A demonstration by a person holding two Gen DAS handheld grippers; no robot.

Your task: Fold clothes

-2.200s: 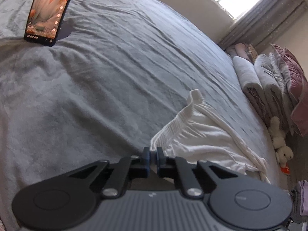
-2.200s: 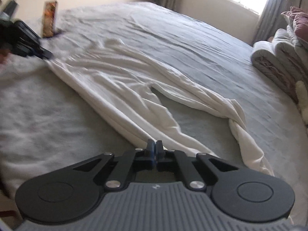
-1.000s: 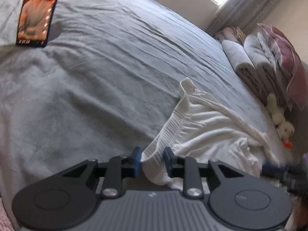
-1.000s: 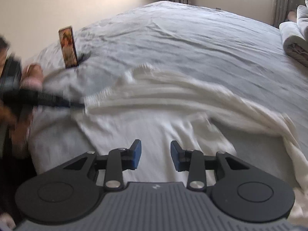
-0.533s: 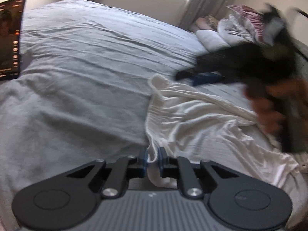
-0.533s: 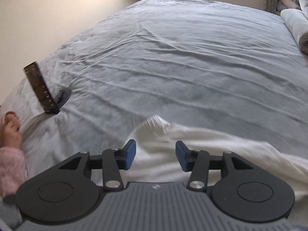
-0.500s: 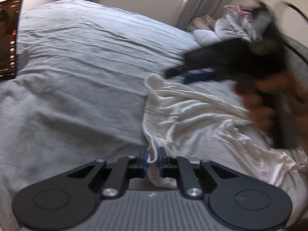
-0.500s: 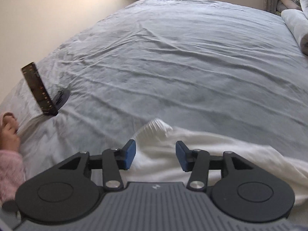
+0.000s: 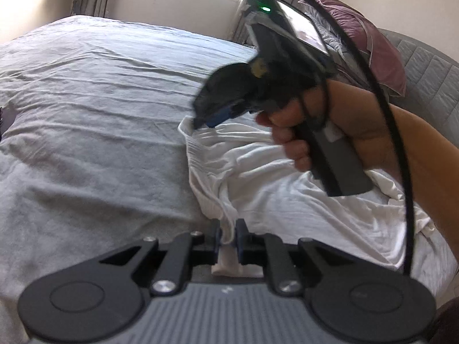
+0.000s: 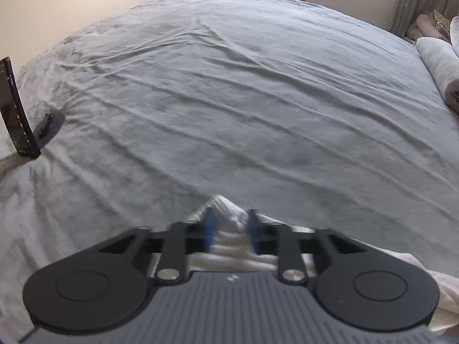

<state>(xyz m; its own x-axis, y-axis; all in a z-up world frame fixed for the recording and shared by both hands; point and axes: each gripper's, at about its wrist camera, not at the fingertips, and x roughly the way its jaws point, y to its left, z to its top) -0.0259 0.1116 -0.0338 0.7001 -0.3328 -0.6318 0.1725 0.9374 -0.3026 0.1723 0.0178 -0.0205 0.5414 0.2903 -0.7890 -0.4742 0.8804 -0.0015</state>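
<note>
I see white trousers [image 9: 275,200] lying crumpled on the grey bed [image 9: 94,109], no fold made yet. My left gripper [image 9: 228,236] has its jaws clamped on one waistband corner; my right gripper [image 10: 229,226] jaws are closing around the other.

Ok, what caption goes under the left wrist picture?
Left gripper pinches the white garment's ribbed waistband while the right gripper closes on its far corner, over a grey bedspread.

Grey bed [image 10: 258,100], propped phone [image 10: 17,114], pillows [image 9: 370,37]
</note>
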